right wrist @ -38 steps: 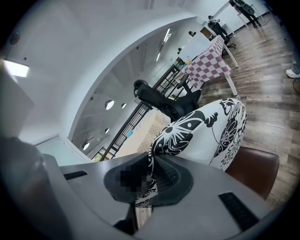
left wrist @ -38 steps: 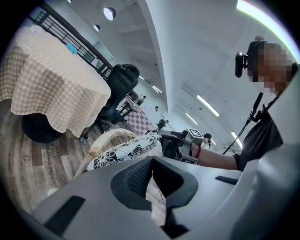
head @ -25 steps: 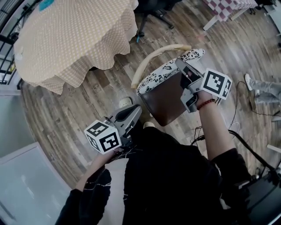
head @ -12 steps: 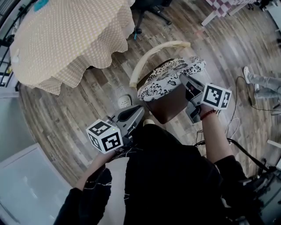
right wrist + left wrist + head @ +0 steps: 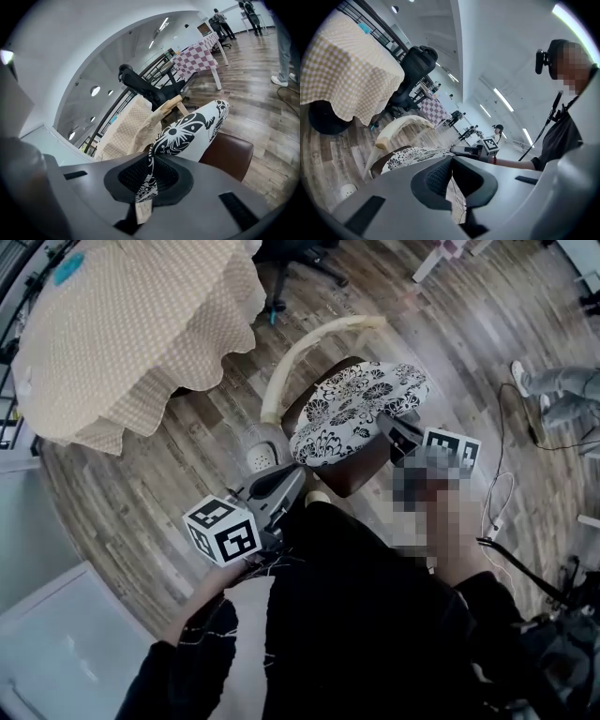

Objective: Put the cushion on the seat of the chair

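The cushion (image 5: pixel 356 409), white with black flower print, hangs tilted over the brown seat of the chair (image 5: pixel 354 479); I cannot tell whether it touches the seat. My right gripper (image 5: pixel 398 432) is shut on the cushion's near right edge. In the right gripper view the fabric and a small tag are pinched between the pads (image 5: pixel 140 176), and the cushion (image 5: pixel 187 131) rises above the seat (image 5: pixel 229 152). My left gripper (image 5: pixel 281 486) hovers left of the seat's front, shut with nothing in it. From the left gripper view the cushion (image 5: pixel 412 153) lies ahead.
The chair's cream curved back rail (image 5: pixel 300 357) arcs behind the cushion. A round table under a beige checked cloth (image 5: pixel 131 324) stands at the far left. A small white round object (image 5: pixel 258 456) and cables (image 5: pixel 502 493) lie on the wooden floor. A person's legs (image 5: pixel 553 395) are at right.
The cushion has swung from nearly edge-on to lying flatter over the seat. My right gripper came down with it. The left gripper barely shifted.
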### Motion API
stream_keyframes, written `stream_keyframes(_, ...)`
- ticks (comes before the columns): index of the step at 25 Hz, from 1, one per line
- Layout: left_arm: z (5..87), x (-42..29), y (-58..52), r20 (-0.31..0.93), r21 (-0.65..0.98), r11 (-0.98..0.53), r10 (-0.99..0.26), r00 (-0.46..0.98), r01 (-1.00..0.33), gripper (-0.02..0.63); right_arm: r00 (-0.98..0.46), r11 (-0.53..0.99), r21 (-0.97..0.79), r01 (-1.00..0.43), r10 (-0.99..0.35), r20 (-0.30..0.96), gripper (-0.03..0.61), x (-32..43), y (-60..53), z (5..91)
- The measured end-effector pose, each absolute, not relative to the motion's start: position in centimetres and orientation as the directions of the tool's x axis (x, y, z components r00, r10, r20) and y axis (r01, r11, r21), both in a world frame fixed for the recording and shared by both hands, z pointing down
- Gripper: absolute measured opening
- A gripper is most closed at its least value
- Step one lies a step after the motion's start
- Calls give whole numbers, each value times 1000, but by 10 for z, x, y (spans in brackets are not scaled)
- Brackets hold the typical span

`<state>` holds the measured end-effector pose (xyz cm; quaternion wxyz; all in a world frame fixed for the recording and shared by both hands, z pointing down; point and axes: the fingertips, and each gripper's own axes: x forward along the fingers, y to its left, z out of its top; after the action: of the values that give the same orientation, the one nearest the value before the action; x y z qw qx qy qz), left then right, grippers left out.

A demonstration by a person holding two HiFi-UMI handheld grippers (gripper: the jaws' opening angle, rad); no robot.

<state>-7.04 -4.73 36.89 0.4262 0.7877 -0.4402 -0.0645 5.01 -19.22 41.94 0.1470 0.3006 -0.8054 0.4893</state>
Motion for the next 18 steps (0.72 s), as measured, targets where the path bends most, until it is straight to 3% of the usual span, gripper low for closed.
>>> stream_keyframes(18,402,-40,-26,358,732,-218,-683,636,-645,15,-706,177,-696,-696,-345,618,26,92,-169,504)
